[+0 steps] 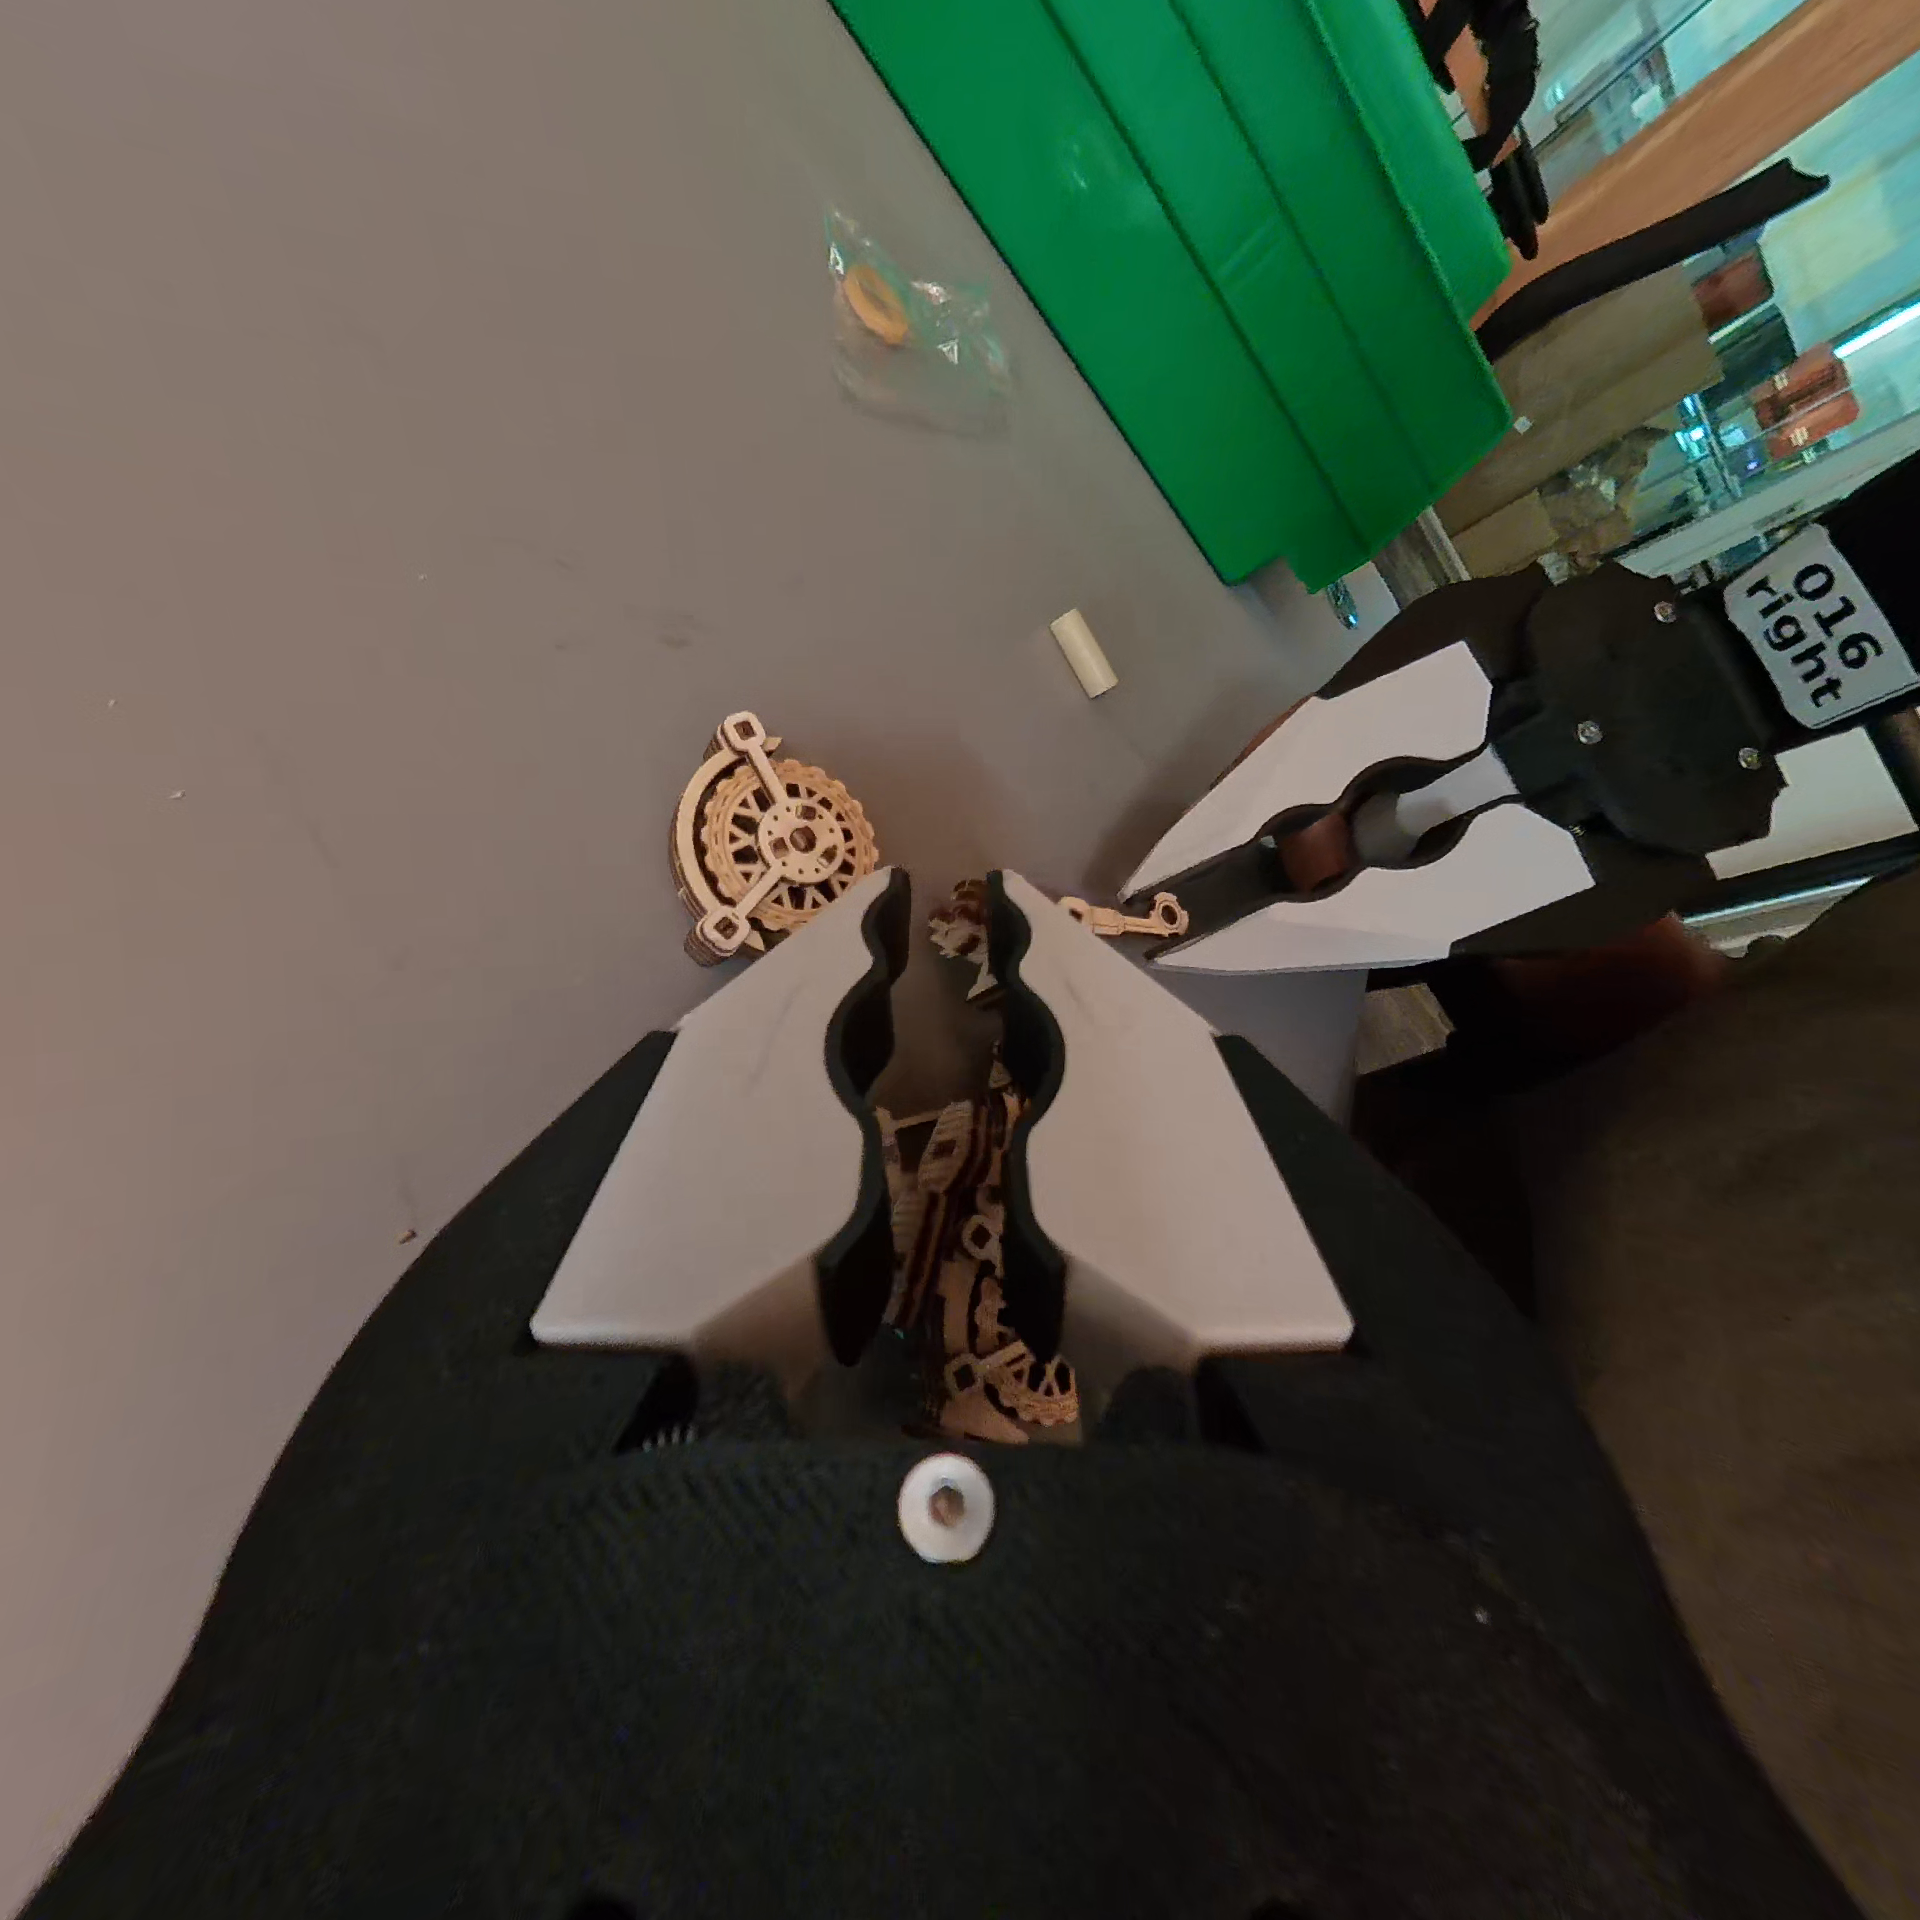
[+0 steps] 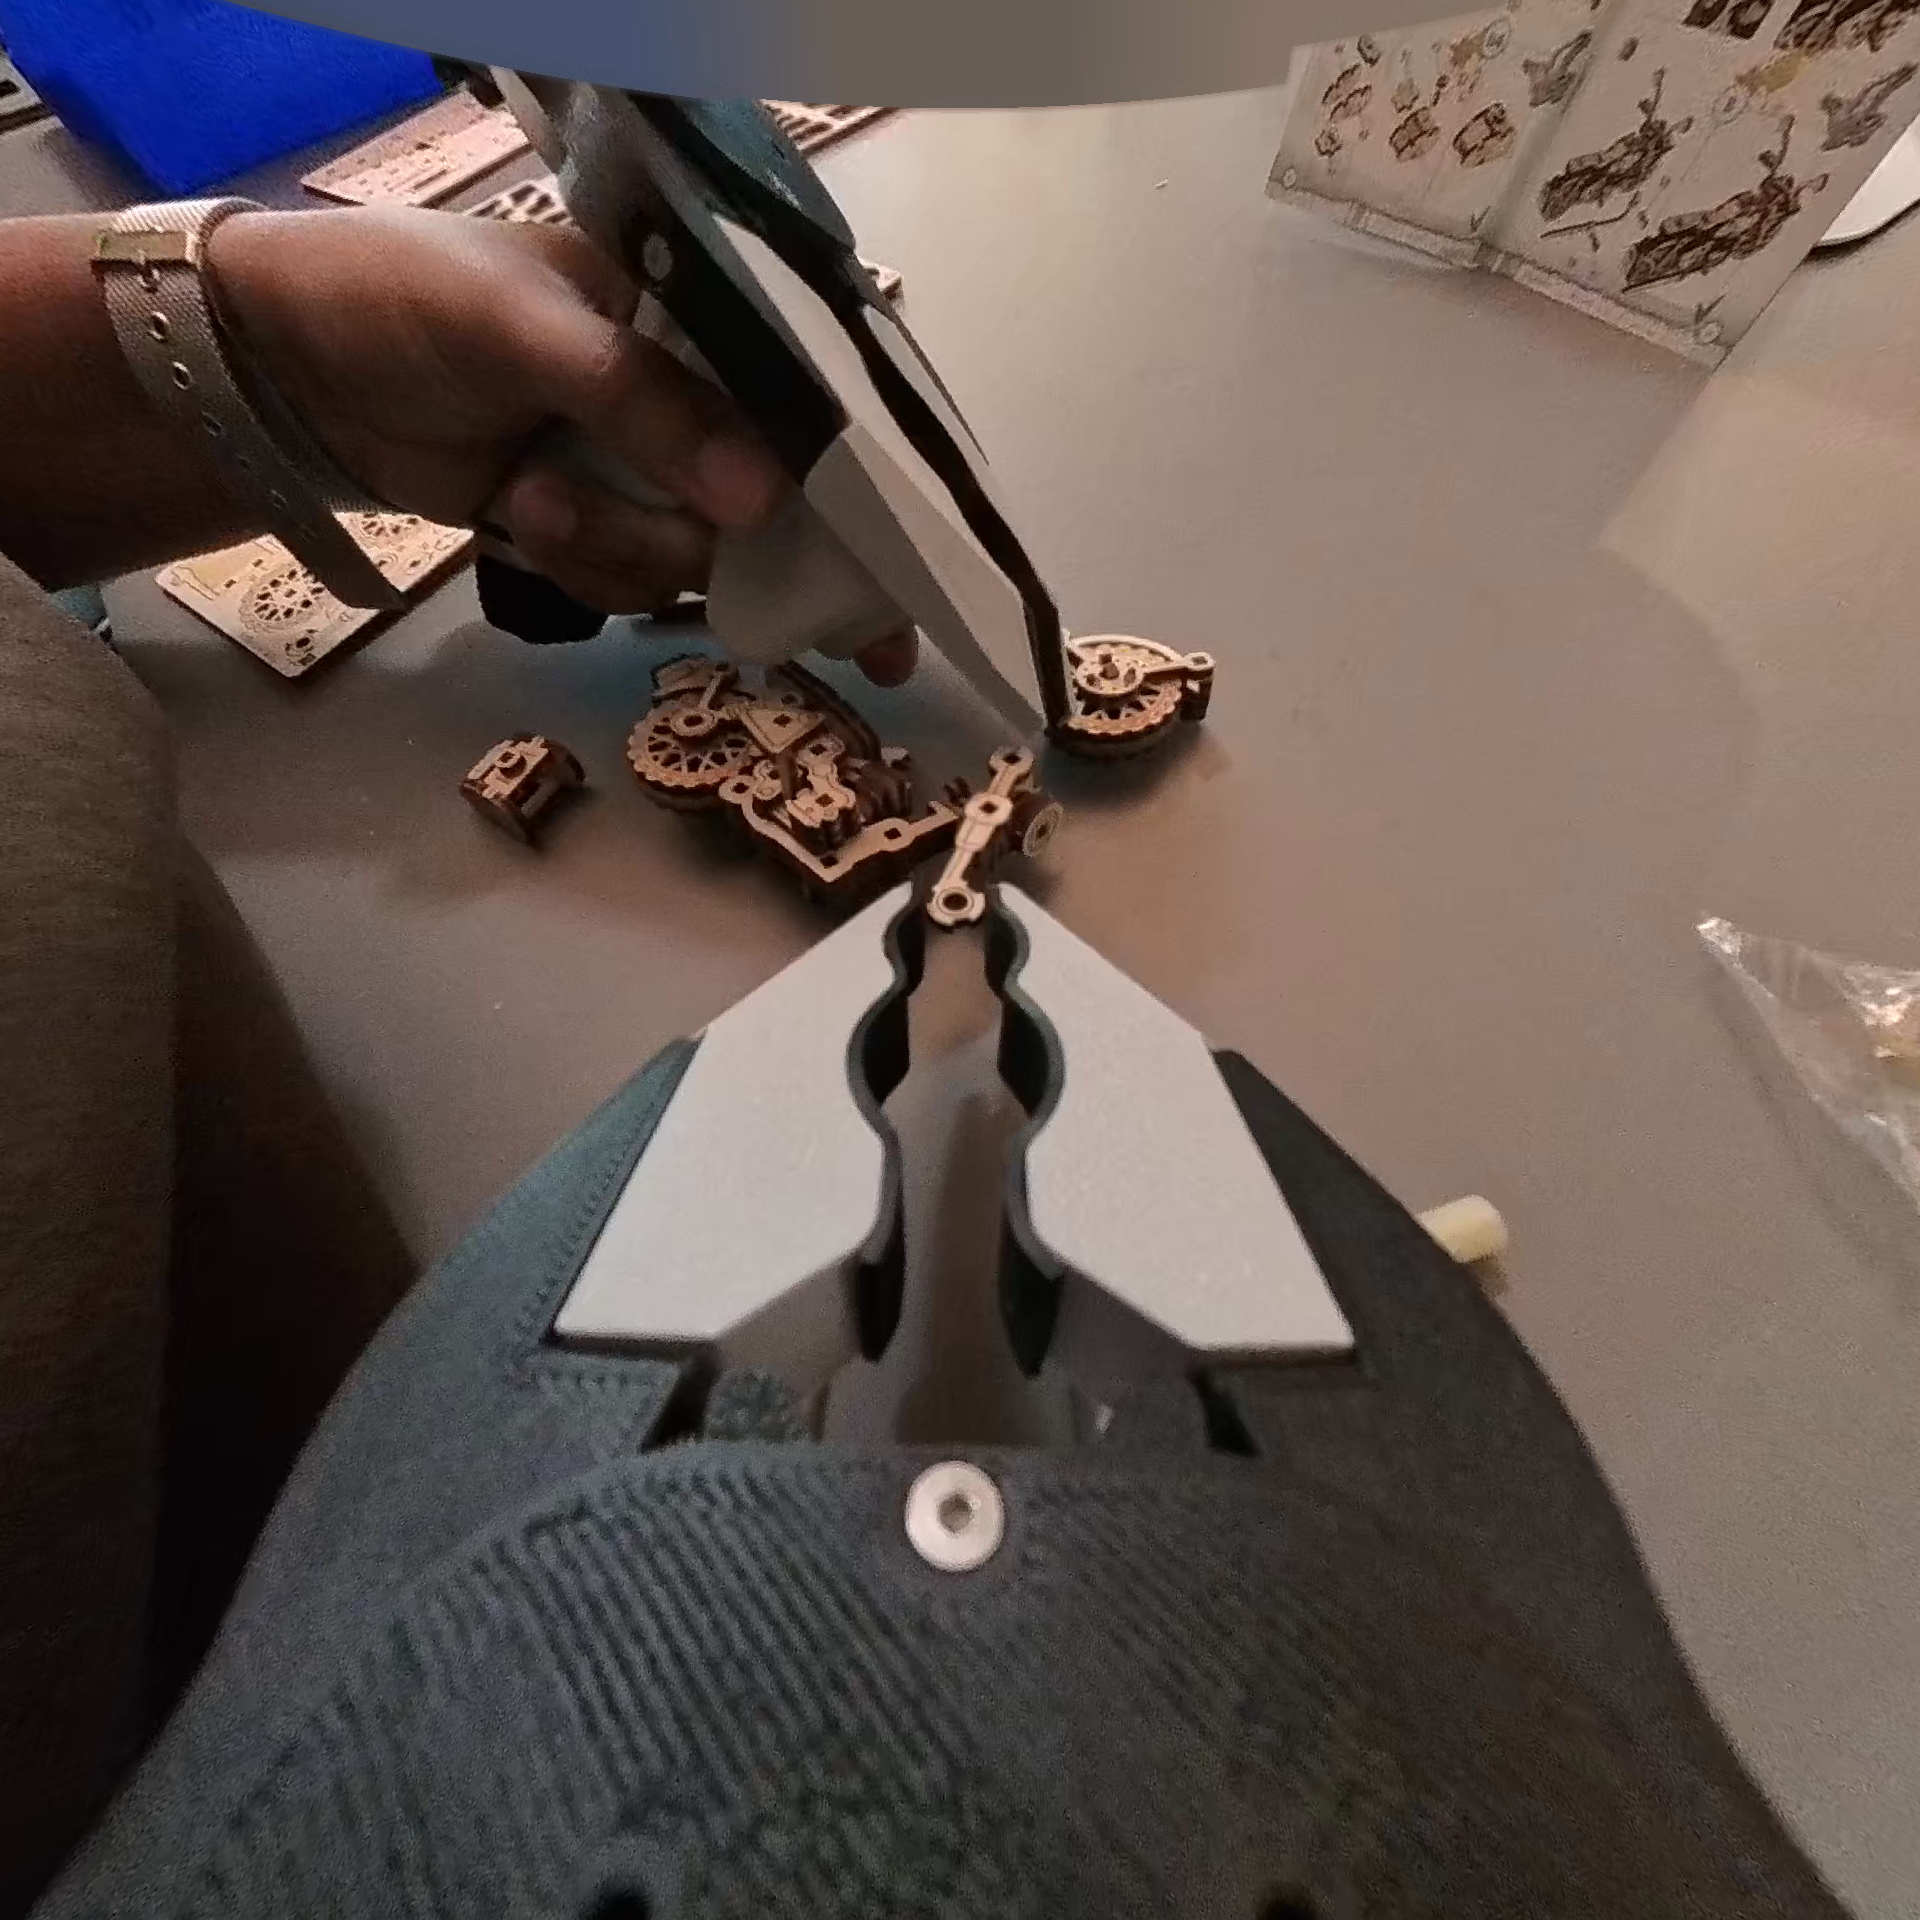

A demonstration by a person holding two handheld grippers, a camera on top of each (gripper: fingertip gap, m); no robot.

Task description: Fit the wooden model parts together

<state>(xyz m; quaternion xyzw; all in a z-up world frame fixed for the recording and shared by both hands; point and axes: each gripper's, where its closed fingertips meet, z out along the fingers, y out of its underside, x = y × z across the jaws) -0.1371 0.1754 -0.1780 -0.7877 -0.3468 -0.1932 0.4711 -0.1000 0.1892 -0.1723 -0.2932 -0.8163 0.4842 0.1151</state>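
Pinching the round end of a pale, flat wooden connecting rod [image 2: 977, 831], the right gripper [image 2: 954, 902] lies low over the grey table [image 2: 1351, 623], jaws almost together. The rod's far end touches the dark-brown geared wooden model body [image 2: 769, 769]. Beyond the body, the left gripper [image 2: 1049, 717], steep in a person's hand [image 2: 468, 395], points down beside a round wooden gear wheel [image 2: 1132, 691], jaws slightly apart, holding nothing I can see.
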